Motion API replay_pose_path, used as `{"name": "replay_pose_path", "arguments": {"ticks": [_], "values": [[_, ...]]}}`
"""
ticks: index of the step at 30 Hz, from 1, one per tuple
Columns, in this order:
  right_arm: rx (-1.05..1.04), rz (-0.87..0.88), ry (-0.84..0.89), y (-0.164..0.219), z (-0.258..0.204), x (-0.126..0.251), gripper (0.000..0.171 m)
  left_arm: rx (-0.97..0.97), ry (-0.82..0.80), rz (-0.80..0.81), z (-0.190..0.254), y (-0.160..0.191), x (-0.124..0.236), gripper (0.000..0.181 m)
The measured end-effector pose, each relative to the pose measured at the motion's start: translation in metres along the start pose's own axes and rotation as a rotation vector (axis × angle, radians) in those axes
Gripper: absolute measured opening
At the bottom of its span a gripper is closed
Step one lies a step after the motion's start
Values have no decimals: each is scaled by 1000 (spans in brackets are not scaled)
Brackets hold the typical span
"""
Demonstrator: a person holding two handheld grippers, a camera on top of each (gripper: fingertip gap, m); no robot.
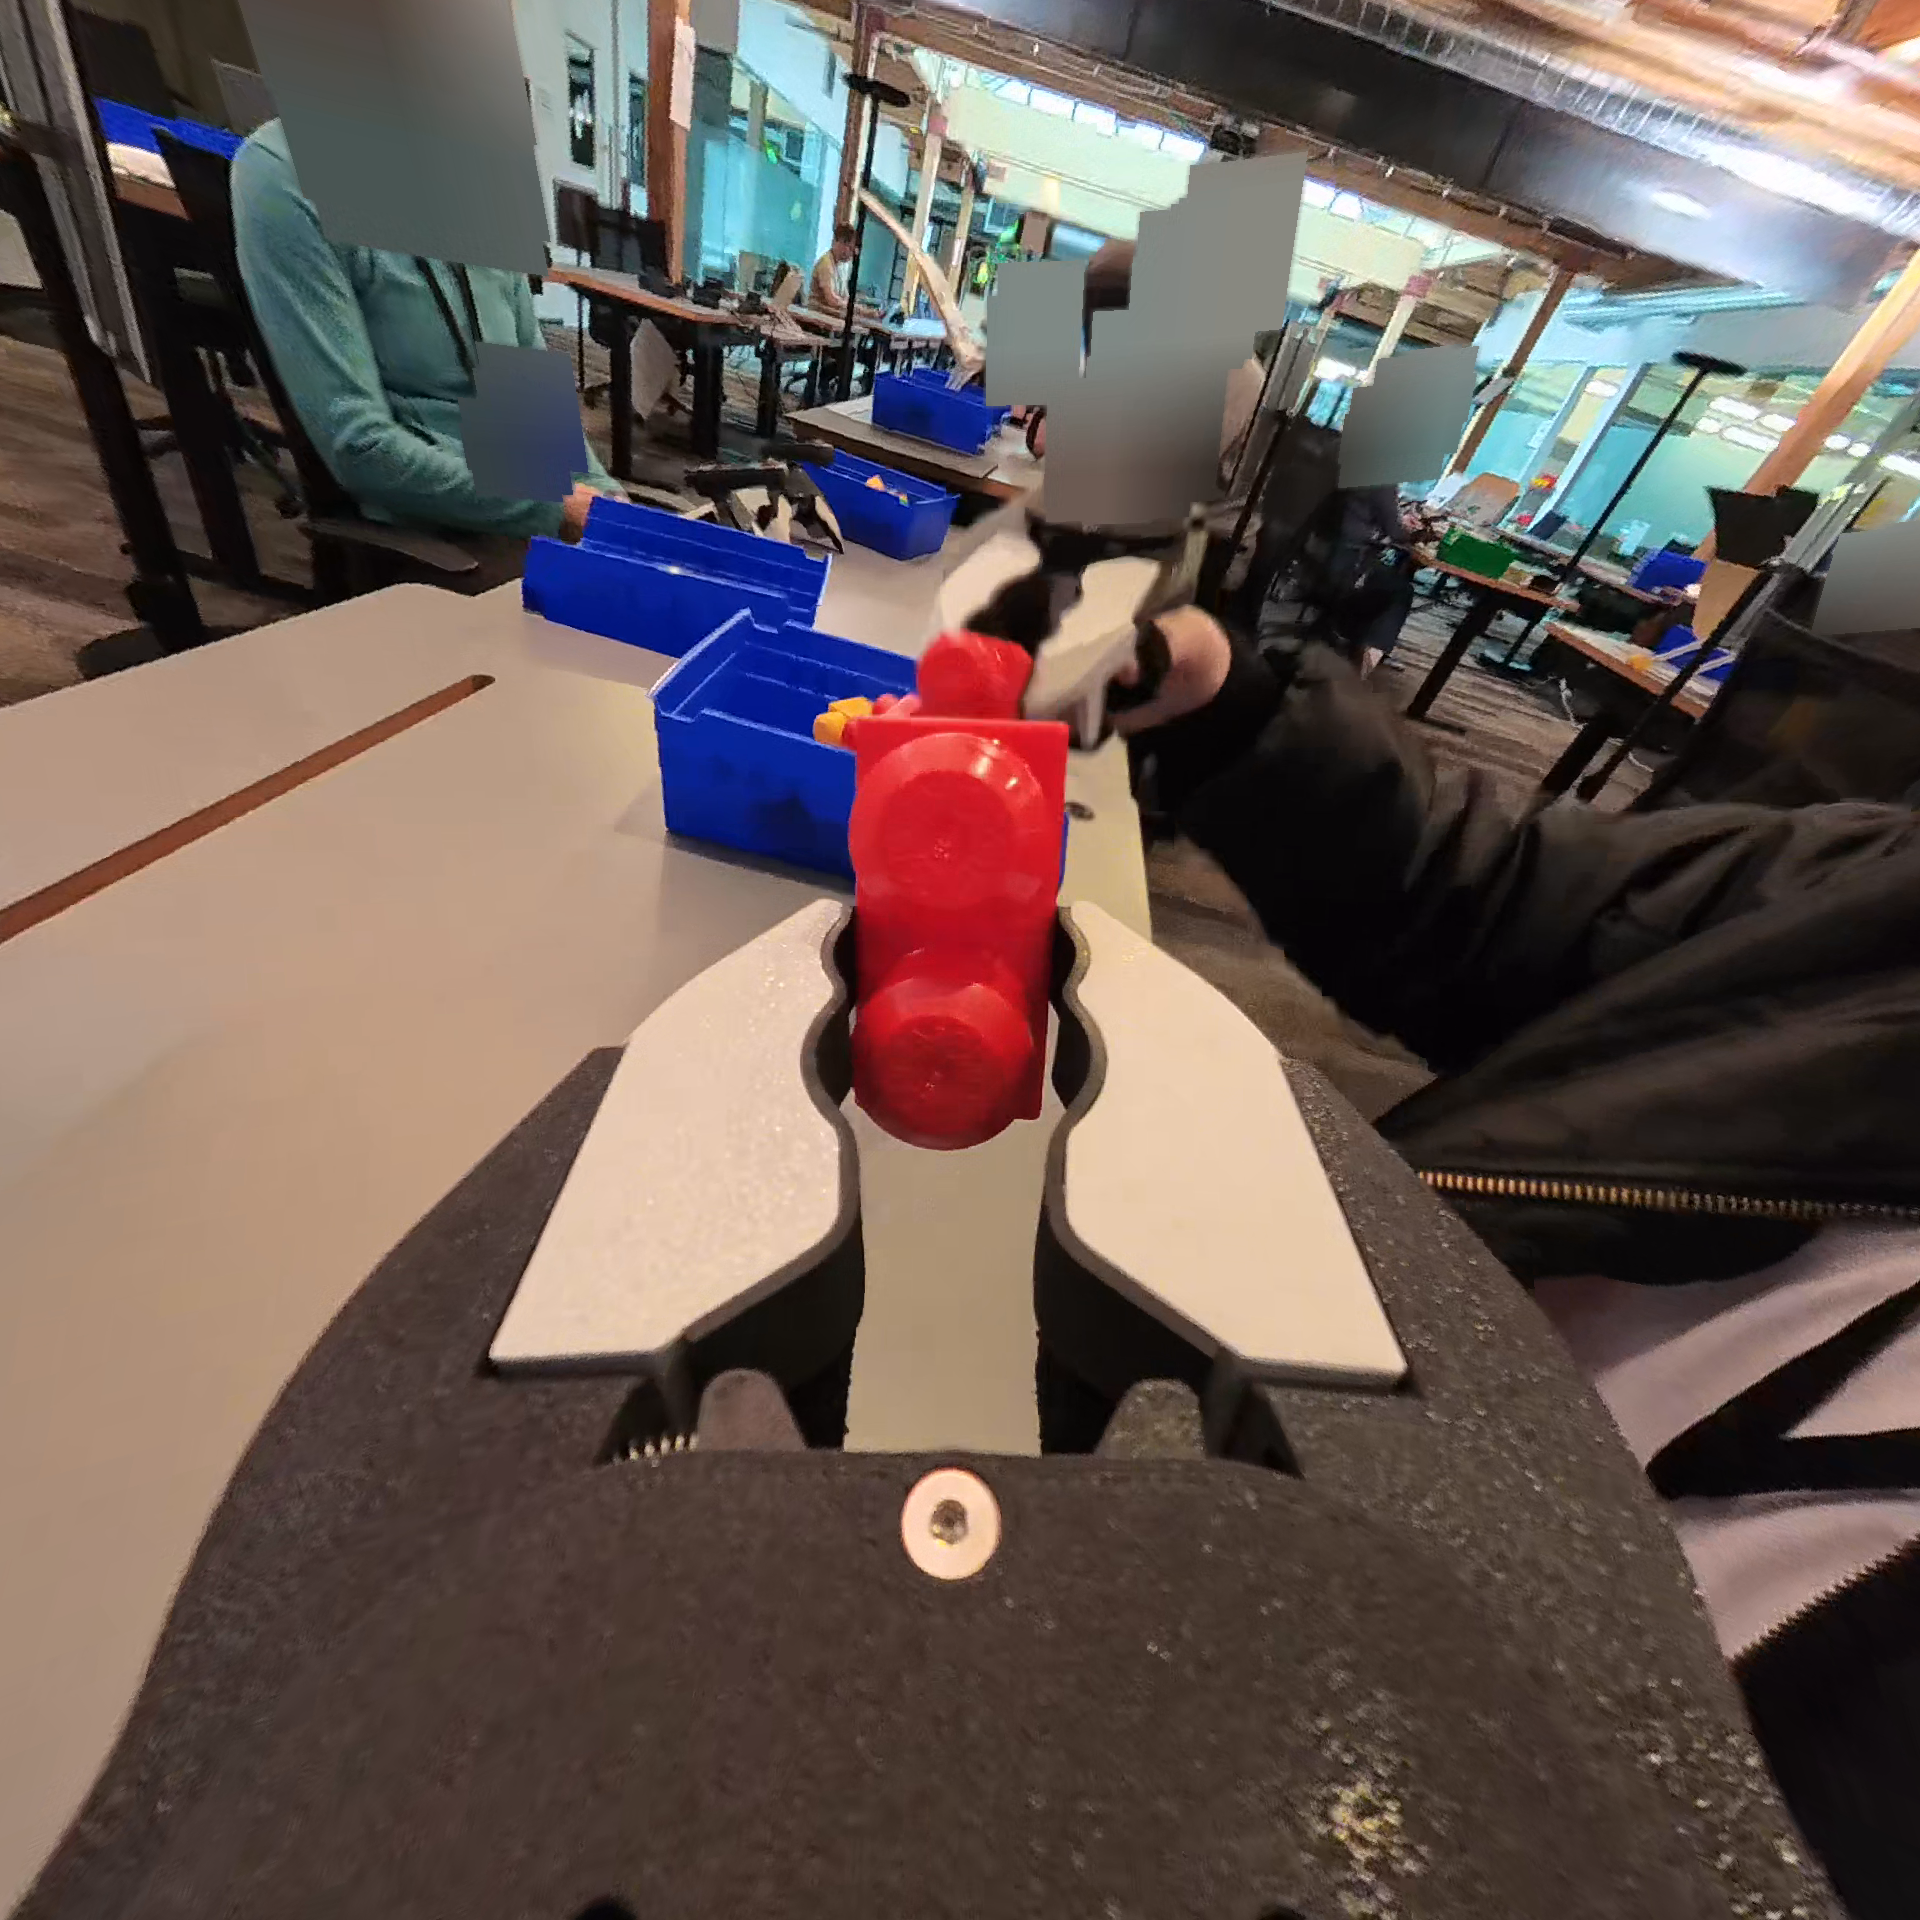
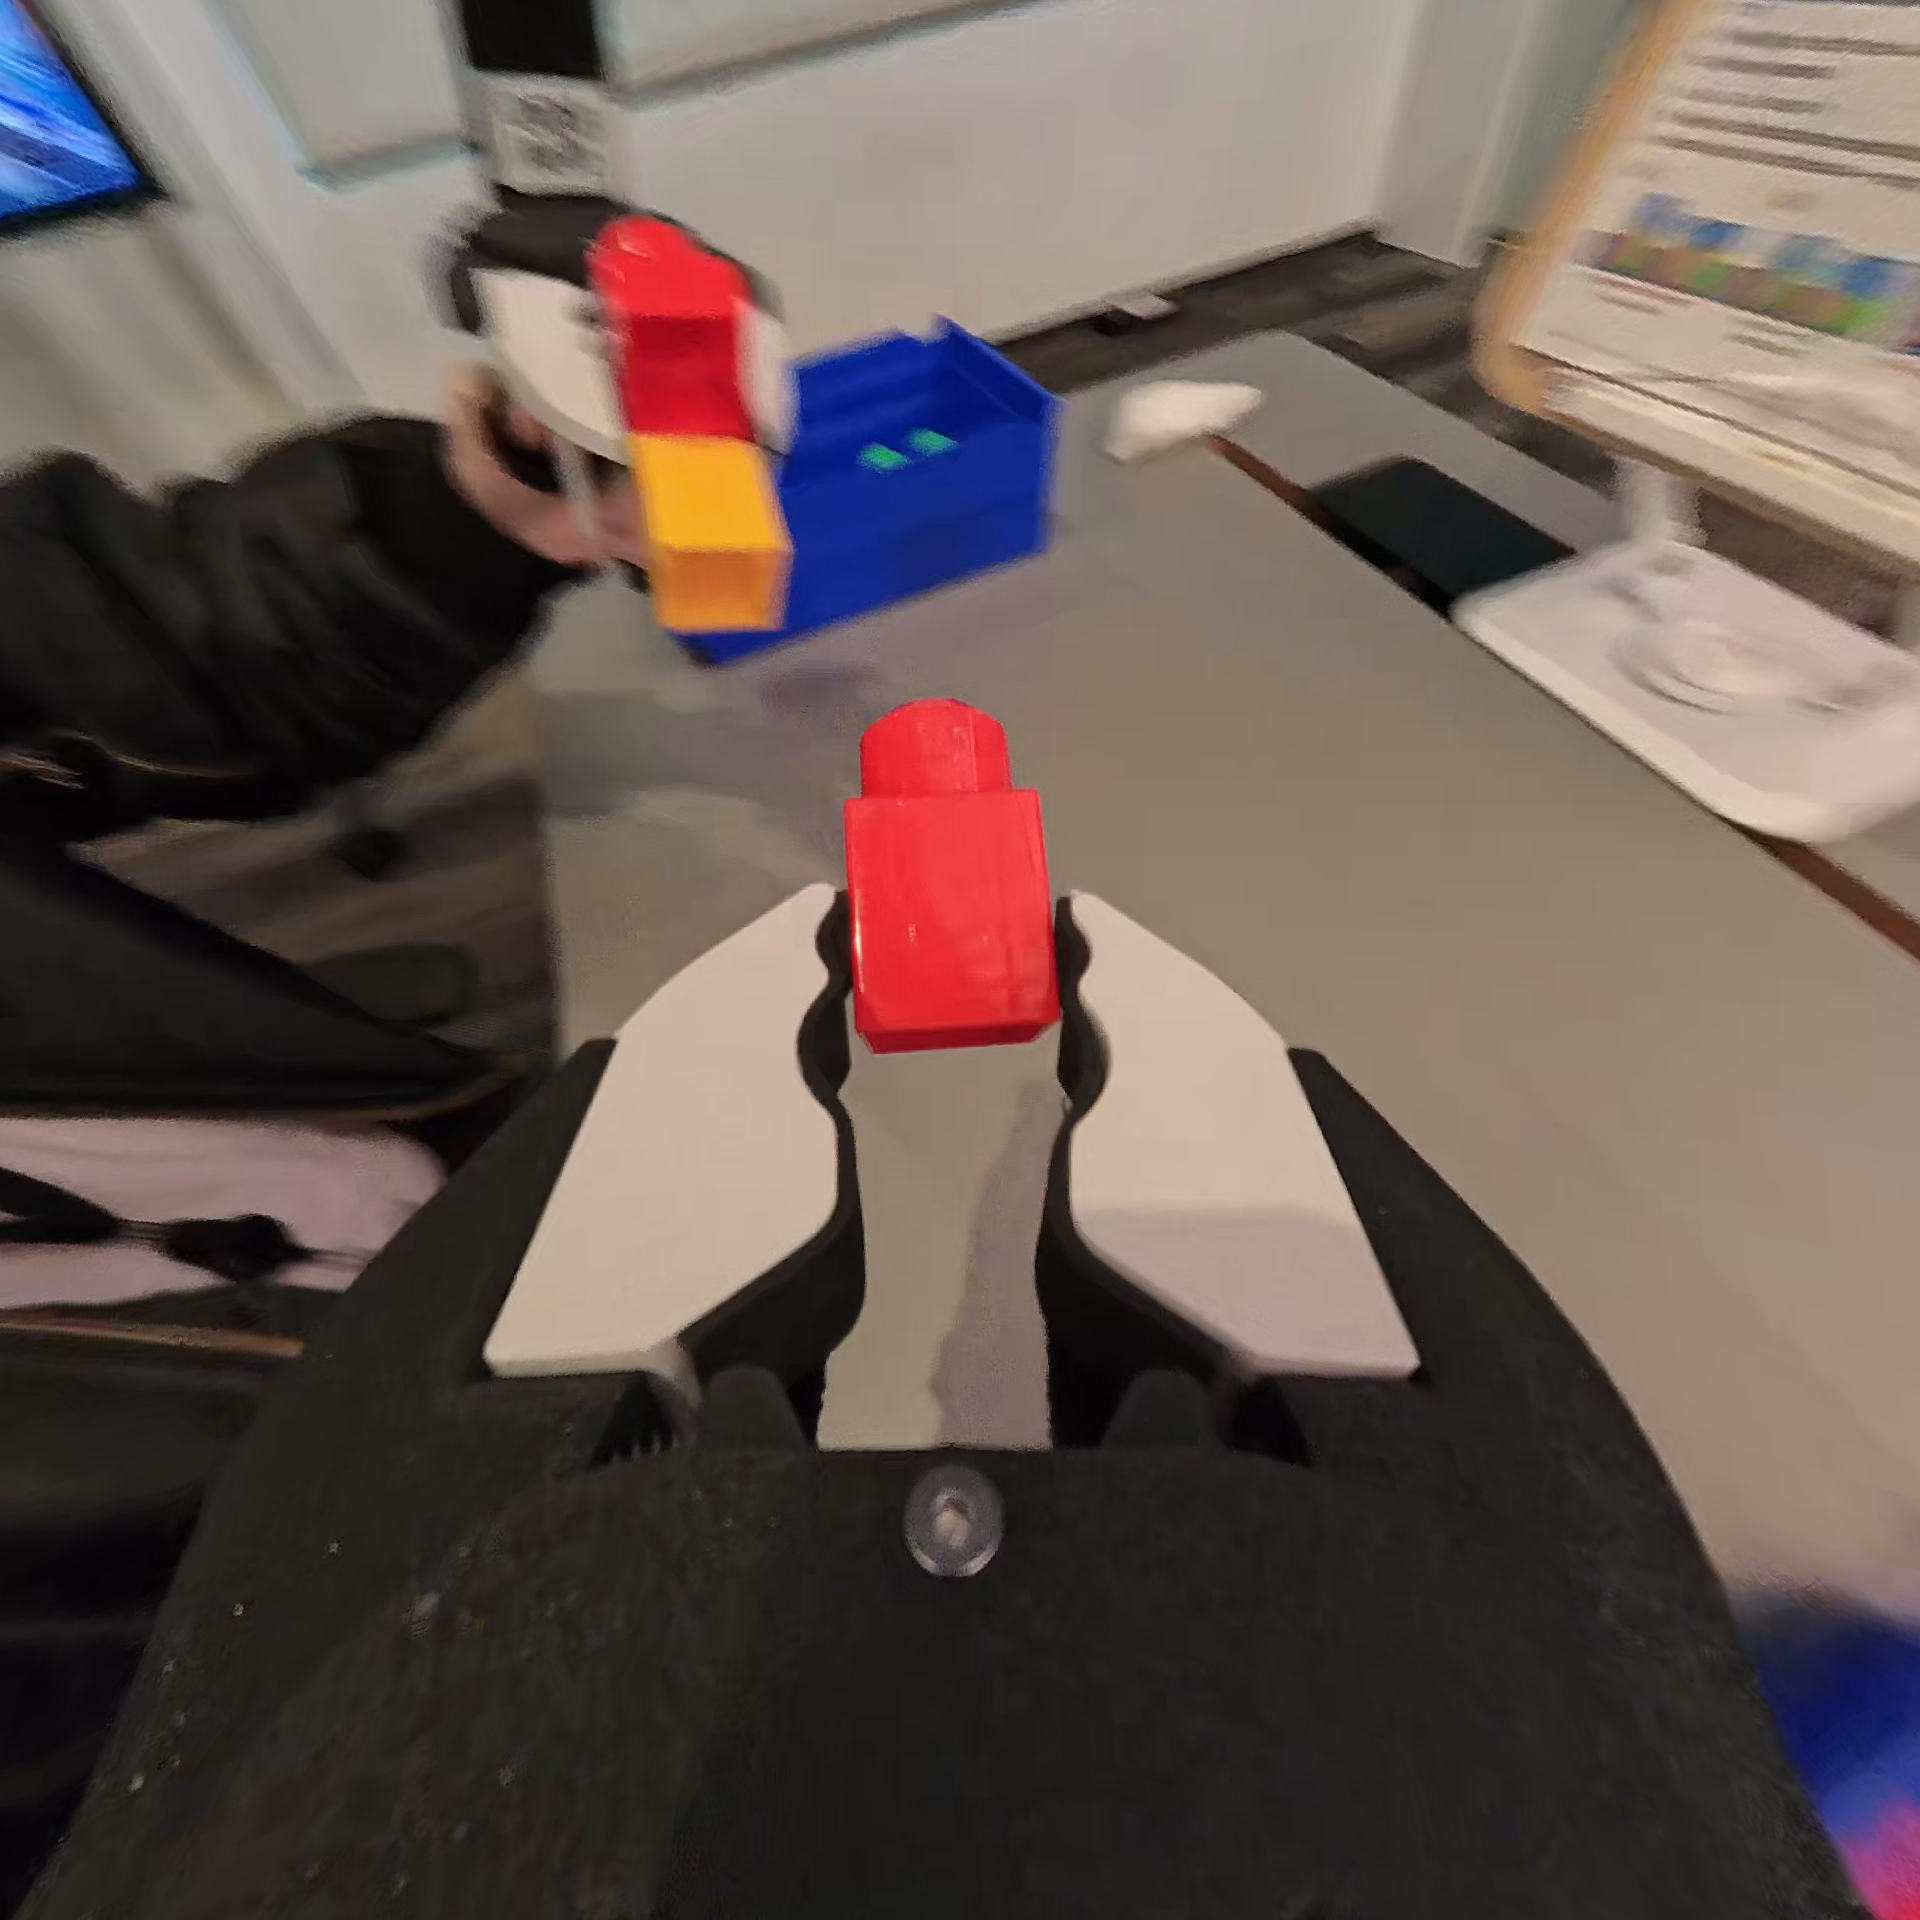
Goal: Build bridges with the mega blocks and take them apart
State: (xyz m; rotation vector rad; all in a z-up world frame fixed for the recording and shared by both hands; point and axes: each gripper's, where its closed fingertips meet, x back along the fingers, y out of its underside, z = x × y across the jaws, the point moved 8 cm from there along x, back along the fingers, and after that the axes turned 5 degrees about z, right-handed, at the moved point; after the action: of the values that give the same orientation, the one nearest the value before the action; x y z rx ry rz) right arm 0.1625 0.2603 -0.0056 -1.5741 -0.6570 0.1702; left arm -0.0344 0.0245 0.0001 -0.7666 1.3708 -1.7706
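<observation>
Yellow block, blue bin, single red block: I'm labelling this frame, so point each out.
yellow block (image 2: 711,532): right wrist view, its side face.
blue bin (image 2: 914,540): right wrist view, its front wall.
single red block (image 2: 945,914): right wrist view, its body.

Black-bodied tongs (image 1: 954,935), pale grey fingers (image 1: 717,1122)

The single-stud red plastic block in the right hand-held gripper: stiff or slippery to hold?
The single-stud red plastic block looks rigid, keeping crisp edges while pinched by the right hand-held gripper. Its glossy faces could be slippery, though the notched fingers probably steady it.
</observation>
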Motion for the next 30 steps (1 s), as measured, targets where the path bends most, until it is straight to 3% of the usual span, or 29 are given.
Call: {"name": "replay_pose_path", "arguments": {"ticks": [3,6,11,18,22,26,30], "values": [[-32,-144,317,24,48,77,36,-42,-34,-69,5,11,7,36],[-171,-360,575,78,93,151,36,-41,-18,-91,10,18,7,35],[-314,-377,636,137,112,182,36,-29,7,-97,9,23,-6,35],[-297,-329,613,145,115,177,44,-17,19,-121,12,27,-23,35],[-178,-173,569,102,96,165,42,11,5,-87,9,23,-30,36],[18,11,298,34,39,88,54,58,29,-33,6,17,-48,35],[59,5,12,14,-9,2,60,71,40,-12,7,17,-68,35]]}}
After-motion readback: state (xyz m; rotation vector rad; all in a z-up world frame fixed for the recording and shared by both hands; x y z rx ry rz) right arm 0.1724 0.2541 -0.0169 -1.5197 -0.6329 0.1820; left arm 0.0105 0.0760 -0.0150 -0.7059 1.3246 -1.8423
